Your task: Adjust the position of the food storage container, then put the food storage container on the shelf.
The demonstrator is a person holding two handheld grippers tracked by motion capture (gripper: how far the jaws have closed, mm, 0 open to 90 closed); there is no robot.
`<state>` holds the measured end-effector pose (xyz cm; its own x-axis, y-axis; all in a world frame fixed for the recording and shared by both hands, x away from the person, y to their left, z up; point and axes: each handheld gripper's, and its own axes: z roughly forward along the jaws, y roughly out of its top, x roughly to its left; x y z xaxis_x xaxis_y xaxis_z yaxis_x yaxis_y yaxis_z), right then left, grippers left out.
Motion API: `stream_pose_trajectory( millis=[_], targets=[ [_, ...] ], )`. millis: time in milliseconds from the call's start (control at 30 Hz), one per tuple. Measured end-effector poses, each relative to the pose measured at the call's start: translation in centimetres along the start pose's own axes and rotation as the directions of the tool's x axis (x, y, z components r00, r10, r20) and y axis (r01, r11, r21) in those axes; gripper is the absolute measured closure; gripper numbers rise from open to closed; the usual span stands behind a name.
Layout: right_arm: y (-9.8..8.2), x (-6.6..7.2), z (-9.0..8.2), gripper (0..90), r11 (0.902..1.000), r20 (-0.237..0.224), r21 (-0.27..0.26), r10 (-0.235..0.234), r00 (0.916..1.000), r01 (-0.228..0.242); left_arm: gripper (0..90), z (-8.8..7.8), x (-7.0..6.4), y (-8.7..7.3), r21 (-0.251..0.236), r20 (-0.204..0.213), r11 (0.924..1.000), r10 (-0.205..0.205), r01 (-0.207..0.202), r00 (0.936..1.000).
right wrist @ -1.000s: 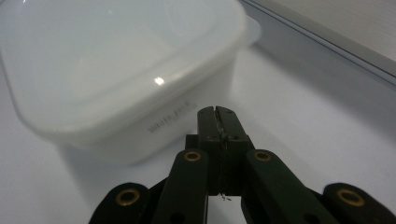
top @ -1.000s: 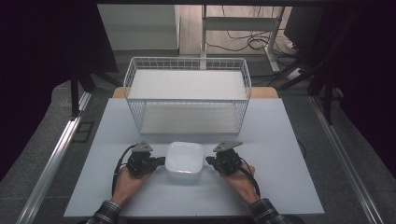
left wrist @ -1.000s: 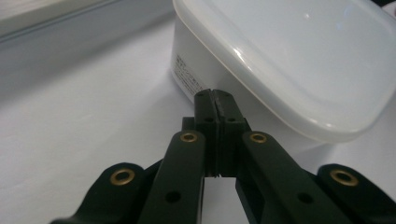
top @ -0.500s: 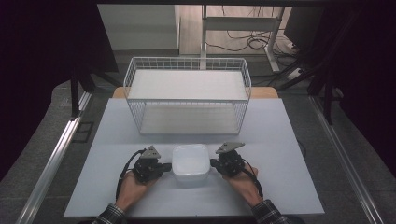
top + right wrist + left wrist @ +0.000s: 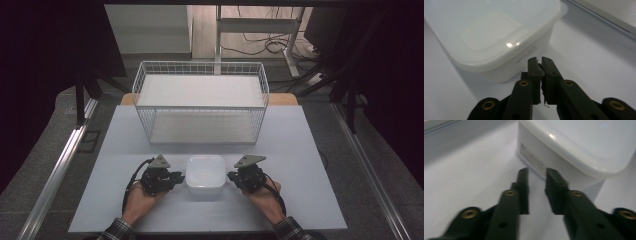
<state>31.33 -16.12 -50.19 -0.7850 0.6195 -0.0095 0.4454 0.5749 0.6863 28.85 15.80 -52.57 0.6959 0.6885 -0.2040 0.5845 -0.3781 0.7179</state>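
While the white lidded container [image 5: 205, 172] sits upright near the front edge of the counter [image 5: 310, 150], midway between its left and right edges, it shows an almost square outline with rounded corners, so no long axis can be told; its lid faces up. A line of small print on its side wall is too blurred to read in both gripper views. The left tongs [image 5: 176, 176] rest just beside its left wall, jaws a little apart after just opening, nothing between them; in the left gripper view [image 5: 537, 173] the tips stand close to that wall, and contact cannot be told. The right tongs [image 5: 231, 176] lie just beside the right wall, jaws all but together [image 5: 538, 60] and empty. Behind stands a white wire basket [image 5: 200, 100].
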Motion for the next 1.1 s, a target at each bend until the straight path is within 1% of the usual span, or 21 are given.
stream_pose_trajectory(
  millis=[33,67,133,200,267,333,367,433,467,533,567,633,667,700,733,800,833,900,1000,1033,1100],
  targets=[
    [-0.2,-0.2,-0.3,82.2,1.0,0.005,0.0,0.006,1.0,-0.006,67.5,-0.4,0.0,-0.2,-0.005,-0.001,1.0,0.001,-0.001,1.0],
    [-0.4,-0.5,-0.6,79.2,0.9998,0.001,-0.012,0.014,0.9999,-0.014,61.8,-0.6,-0.1,-0.3,-0.011,-0.001,0.9999,0.001,-0.001,1.0],
    [-0.7,-0.9,-1.2,73.2,0.9993,-0.01,-0.025,0.027,0.9996,-0.027,53.2,-1.2,-0.4,-0.5,-0.021,-0.017,0.9997,0.009,-0.01,0.9998],
    [-1.0,-1.2,-1.8,64.9,0.9985,-0.017,-0.042,0.035,0.9992,-0.036,45.2,-1.7,-0.6,-0.7,-0.014,-0.022,0.9997,0.019,-0.02,0.9996],
    [-1.2,-1.4,-2.4,55.9,0.9971,-0.03,-0.056,0.051,0.9982,-0.053,38.6,-2.0,-0.8,-1.0,-0.017,-0.01,0.9996,0.024,-0.024,0.9997],
    [-1.5,-1.5,-2.7,48.3,0.995,-0.033,-0.073,0.066,0.9973,-0.069,33.7,-2.2,-1.1,-1.3,-0.012,-0.009,0.9993,0.035,-0.035,0.9993],
    [-1.6,-1.6,-2.8,43.5,0.9936,-0.044,-0.081,0.075,0.9962,-0.078,30.6,-2.3,-1.2,-1.4,-0.014,-0.013,0.999,0.043,-0.043,0.999],
    [-1.7,-1.6,-3.0,33.2,0.9916,-0.048,-0.101,0.076,0.9959,-0.081,24.7,-2.5,-1.4,-1.6,-0.022,-0.026,0.9983,0.053,-0.053,0.9983],
    [-1.7,-1.6,-3.1,27.2,0.9911,-0.042,-0.111,0.07,0.9967,-0.074,20.8,-2.6,-1.4,-1.7,-0.025,-0.028,0.9984,0.051,-0.051,0.9983],
    [-1.8,-1.5,-3.1,19.4,0.9901,-0.03,-0.12,0.068,0.9972,-0.071,19.0,-2.8,-1.3,-1.9,-0.031,-0.021,0.9984,0.046,-0.046,0.9987],
    [-1.9,-1.4,-3.1,14.7,0.9897,-0.023,-0.126,0.067,0.9975,-0.069,16.2,-2.9,-1.3,-2.0,-0.03,-0.018,0.9983,0.049,-0.05,0.9986],
    [-2.0,-1.5,-3.0,7.9,0.9913,-0.01,-0.113,0.067,0.9977,-0.067,14.7,-3.0,-1.1,-2.1,-0.035,-0.008,0.9981,0.05,-0.05,0.9987],
    [-2.0,-1.5,-2.9,6.4,0.9922,-0.004,-0.107,0.065,0.9979,-0.065,13.6,-3.0,-1.1,-2.1,-0.041,-0.01,0.998,0.048,-0.048,0.9988],
    [-2.1,-1.6,-2.9,5.6,0.9913,-0.003,-0.11,0.073,0.9973,-0.073,12.9,-2.9,-1.0,-2.1,-0.043,-0.011,0.9979,0.048,-0.049,0.9988],
    [-2.1,-1.7,-2.9,5.3,0.9906,-0.009,-0.112,0.078,0.9969,-0.079,12.2,-2.9,-1.0,-2.2,-0.045,-0.014,0.9976,0.051,-0.052,0.9986],
    [-2.1,-2.0,-2.9,4.7,0.9883,-0.021,-0.124,0.087,0.996,-0.089,9.6,-2.8,-1.0,-2.2,-0.04,-0.026,0.997,0.065,-0.066,0.9976],
    [-2.1,-2.0,-2.9,4.4,0.9878,-0.018,-0.127,0.089,0.9959,-0.09,8.7,-2.8,-0.9,-2.3,-0.039,-0.04,0.9963,0.075,-0.077,0.9964],
    [-2.1,-2.1,-3.0,3.9,0.9865,-0.014,-0.138,0.087,0.9961,-0.088,7.0,-2.7,-0.8,-2.3,-0.041,-0.048,0.9957,0.081,-0.083,0.9956],
    [-2.1,-2.1,-2.9,3.5,0.9855,-0.016,-0.144,0.089,0.9959,-0.09,5.6,-2.7,-0.6,-2.3,-0.05,-0.05,0.9958,0.073,-0.076,0.996],
    [-2.1,-2.2,-2.8,3.5,0.9859,-0.017,-0.141,0.089,0.9959,-0.09,4.7,-2.8,-0.6,-2.2,-0.06,-0.06,0.9954,0.07,-0.074,0.9957],
    [-2.0,-2.2,-2.8,3.5,0.9867,-0.017,-0.139,0.084,0.9964,-0.085,3.6,-3.0,-0.5,-2.1,-0.087,-0.065,0.9941,0.059,-0.065,0.9961]
  ],
)
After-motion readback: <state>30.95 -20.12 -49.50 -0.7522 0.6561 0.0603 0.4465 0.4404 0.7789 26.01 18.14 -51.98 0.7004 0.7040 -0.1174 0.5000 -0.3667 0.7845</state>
